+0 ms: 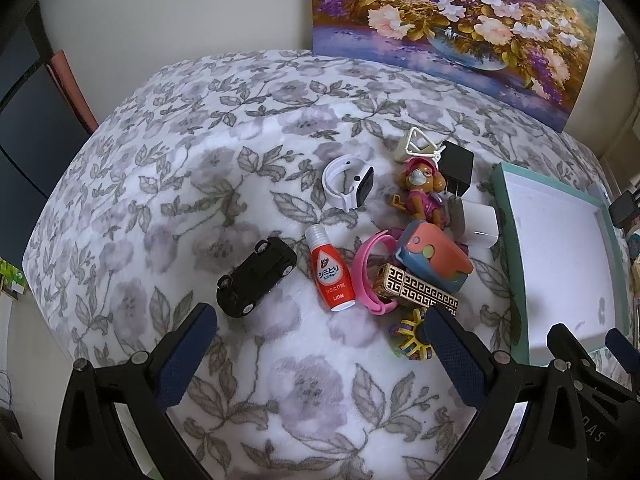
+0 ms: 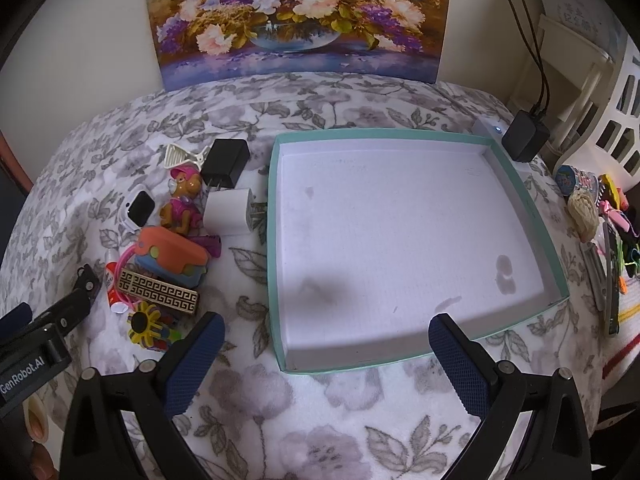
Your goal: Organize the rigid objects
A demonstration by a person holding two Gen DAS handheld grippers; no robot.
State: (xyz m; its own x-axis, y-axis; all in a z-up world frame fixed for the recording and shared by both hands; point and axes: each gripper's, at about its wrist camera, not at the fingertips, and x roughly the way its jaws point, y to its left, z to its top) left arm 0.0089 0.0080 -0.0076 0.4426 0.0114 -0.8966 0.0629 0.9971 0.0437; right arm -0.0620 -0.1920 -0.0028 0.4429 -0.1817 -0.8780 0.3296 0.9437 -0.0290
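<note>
A pile of small objects lies on the floral blanket: a black toy car [image 1: 256, 277], a red stain-remover bottle [image 1: 331, 271], a white smartwatch [image 1: 349, 183], a pink band [image 1: 370, 276], a gold patterned box [image 1: 416, 289], a dog figure [image 1: 421, 190], a black charger [image 1: 456, 168] and a white charger [image 1: 478, 222]. My left gripper [image 1: 320, 318] hovers open just in front of the car and bottle, holding nothing. The teal-rimmed tray [image 2: 274, 240] has nothing in it. My right gripper [image 2: 326, 326] stands open over the tray's near edge. The pile [image 2: 168, 264] sits left of the tray.
A flower painting [image 2: 296, 16] leans against the wall behind the blanket. A black adapter with cables [image 2: 524, 136] sits past the tray's far right corner. Assorted clutter [image 2: 600, 232] and a white basket [image 2: 616, 120] crowd the right edge. A sunflower toy [image 2: 146, 326] lies nearest.
</note>
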